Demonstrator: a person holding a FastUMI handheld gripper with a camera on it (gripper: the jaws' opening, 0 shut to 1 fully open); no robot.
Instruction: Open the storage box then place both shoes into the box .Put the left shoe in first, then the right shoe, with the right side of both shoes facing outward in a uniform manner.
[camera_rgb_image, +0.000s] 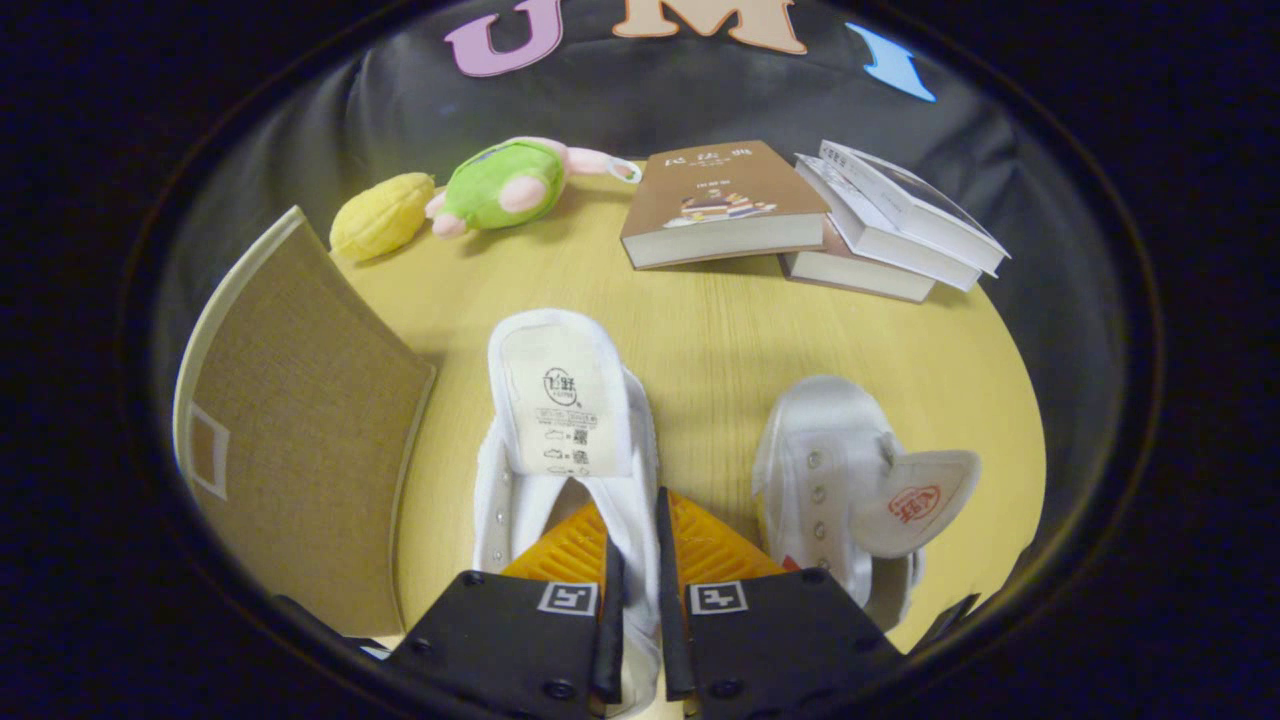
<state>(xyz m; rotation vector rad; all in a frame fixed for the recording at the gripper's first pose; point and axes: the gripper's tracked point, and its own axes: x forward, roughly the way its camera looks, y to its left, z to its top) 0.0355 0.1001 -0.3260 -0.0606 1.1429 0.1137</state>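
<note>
- The claw (632, 560) pinches the side wall of one white shoe (565, 440), likely ready to lift it.
- The storage box (300, 420) sits left; the other shoe (840, 480) waits right on the tabletop (720, 340).

White shoes (560, 440), tan woven box (300, 420)
</note>
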